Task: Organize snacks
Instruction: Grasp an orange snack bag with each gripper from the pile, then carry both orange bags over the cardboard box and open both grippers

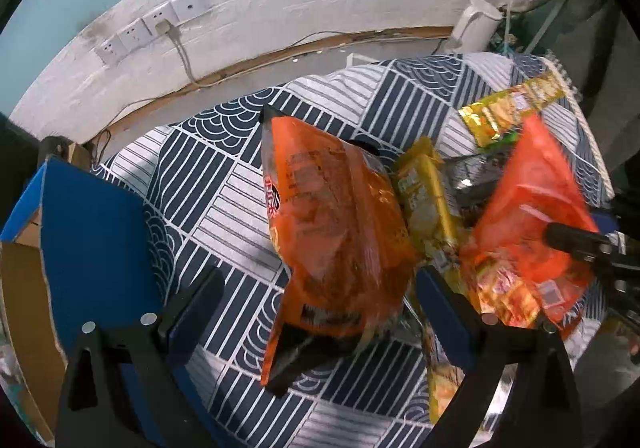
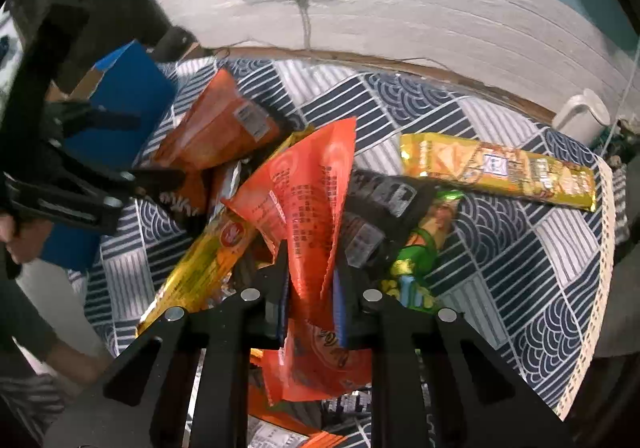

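My left gripper (image 1: 316,280) is open, its fingers wide apart around an orange snack bag (image 1: 336,224) that lies on the patterned cloth between them. The same bag shows in the right wrist view (image 2: 224,128). My right gripper (image 2: 310,288) is shut on a red snack bag (image 2: 308,188) and holds it up off the pile. That red bag shows at the right of the left wrist view (image 1: 532,224), with the right gripper (image 1: 576,240) beside it. A yellow packet (image 1: 428,196) lies between the two bags.
A blue cardboard box (image 1: 92,232) stands at the left, open, also in the right wrist view (image 2: 128,104). A long yellow packet (image 2: 500,172), a green packet (image 2: 428,244) and a dark packet (image 2: 380,208) lie on the blue-and-white cloth (image 1: 224,184). A white kettle (image 1: 476,28) stands by the wall.
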Available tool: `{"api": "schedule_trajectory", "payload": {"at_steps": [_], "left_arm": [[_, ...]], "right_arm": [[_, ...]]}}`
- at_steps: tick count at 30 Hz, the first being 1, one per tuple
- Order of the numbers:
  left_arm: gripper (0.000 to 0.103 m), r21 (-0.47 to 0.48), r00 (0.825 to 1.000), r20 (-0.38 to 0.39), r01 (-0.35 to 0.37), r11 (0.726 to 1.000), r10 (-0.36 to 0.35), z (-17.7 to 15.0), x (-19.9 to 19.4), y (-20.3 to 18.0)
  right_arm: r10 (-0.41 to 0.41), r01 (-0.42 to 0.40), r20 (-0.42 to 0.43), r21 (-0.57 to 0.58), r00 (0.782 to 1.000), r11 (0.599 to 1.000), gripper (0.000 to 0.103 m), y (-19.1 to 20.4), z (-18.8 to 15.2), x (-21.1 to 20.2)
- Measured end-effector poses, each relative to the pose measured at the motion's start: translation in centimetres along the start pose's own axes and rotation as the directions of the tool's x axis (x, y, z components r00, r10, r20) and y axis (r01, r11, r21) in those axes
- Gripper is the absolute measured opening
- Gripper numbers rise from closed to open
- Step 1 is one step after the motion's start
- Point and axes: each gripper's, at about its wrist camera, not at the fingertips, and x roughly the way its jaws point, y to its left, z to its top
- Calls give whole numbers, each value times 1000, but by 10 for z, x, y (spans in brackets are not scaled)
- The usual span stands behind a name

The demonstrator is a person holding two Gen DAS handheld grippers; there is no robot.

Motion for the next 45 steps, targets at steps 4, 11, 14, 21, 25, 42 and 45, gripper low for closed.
{"api": "schedule_trajectory", "payload": {"at_steps": [4,11,14,21,25,42,45], "left_arm": [[97,-16,999,-42,11,1000,-12,3,16,-2],[67,-52,996,-44,77,996,-80,1,24,0],[56,-41,998,-24,63,997,-64,-2,21,0],[47,-38,999,5,52,998,-52,-9,5,8],[46,-27,998,38,41,999,-40,-12,-13,17],[46,-24,990,143,10,1000,-6,-44,-95,55],[46,-27,987,158,-7,1000,11,-53,-106,64]], "right_arm": [[-20,20,10,21,1000,1000,16,-5,2,-5],[-32,30,31,64,999,998,16,-14,2,-10],[-37,34,35,87,999,996,16,-17,2,-12],[-55,49,59,108,997,993,16,-18,9,-21],[-57,49,79,105,995,993,16,-13,14,-28],[-49,39,145,69,988,997,16,35,38,-61],[-38,31,154,50,987,998,16,49,43,-65]]}}
